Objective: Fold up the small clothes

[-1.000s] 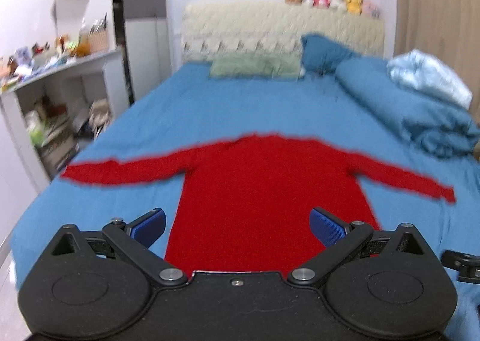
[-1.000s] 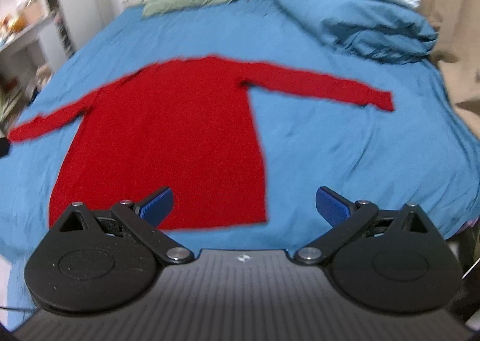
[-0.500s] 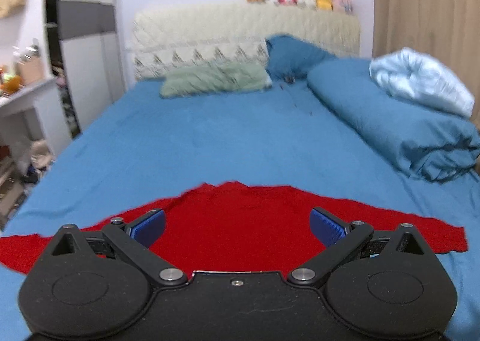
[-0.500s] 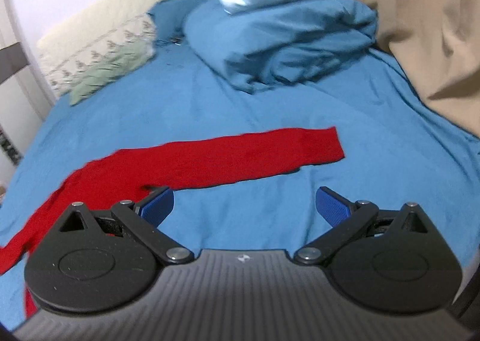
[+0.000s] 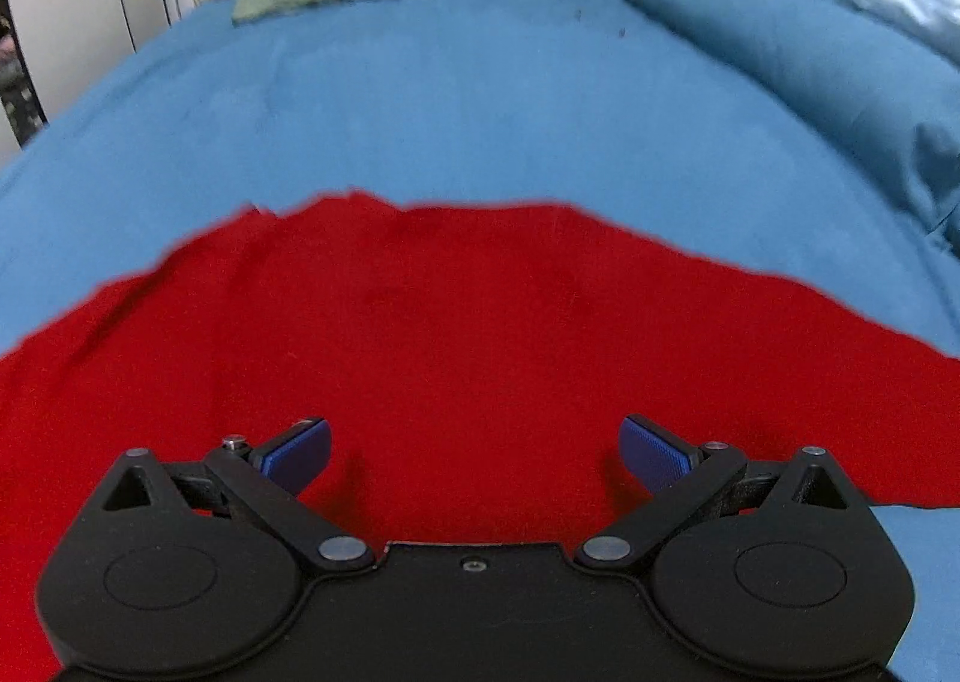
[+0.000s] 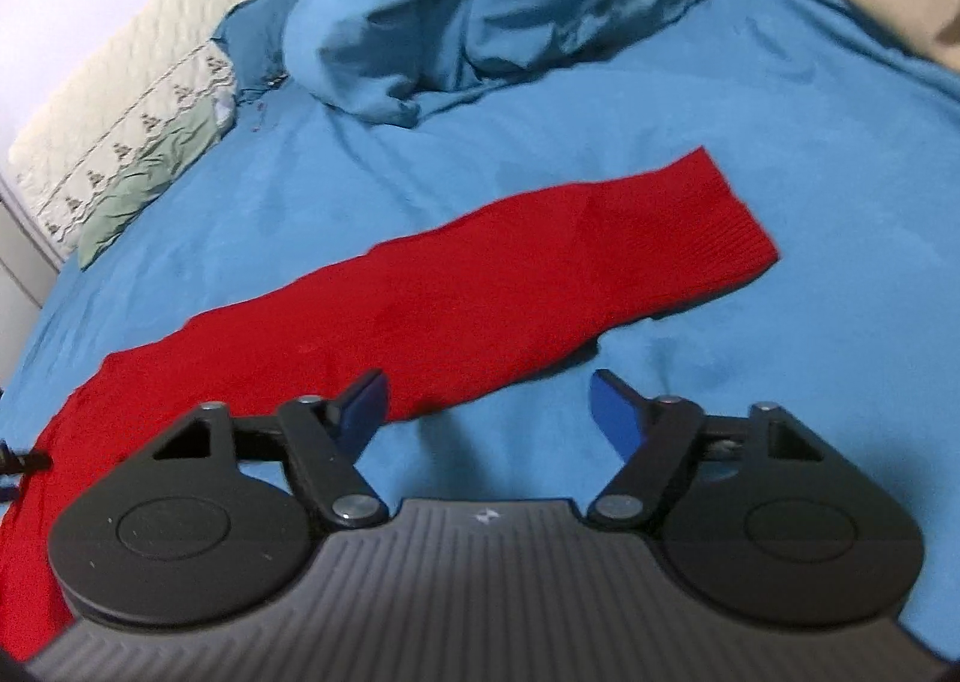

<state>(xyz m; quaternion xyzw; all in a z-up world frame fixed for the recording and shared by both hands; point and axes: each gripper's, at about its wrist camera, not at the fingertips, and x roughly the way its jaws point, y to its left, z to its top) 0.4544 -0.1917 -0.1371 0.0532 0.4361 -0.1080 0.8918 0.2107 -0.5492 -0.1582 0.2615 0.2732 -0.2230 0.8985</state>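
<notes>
Your red knit sweater [image 5: 480, 334] lies flat on the bed [image 5: 450, 111]. Both the left hand-held gripper [image 5: 474, 451] and right hand-held gripper [image 6: 486, 400] gape wide, empty. It's likely soft and limp; pinch the sleeve [image 6: 540, 262] near its ribbed cuff [image 6: 726, 220].

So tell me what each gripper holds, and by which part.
Nothing. The left gripper and right gripper are both open above the red sweater.

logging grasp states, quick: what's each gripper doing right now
left gripper: open, holding nothing, over the red sweater.
right gripper: open, holding nothing, by the sweater's sleeve.
</notes>
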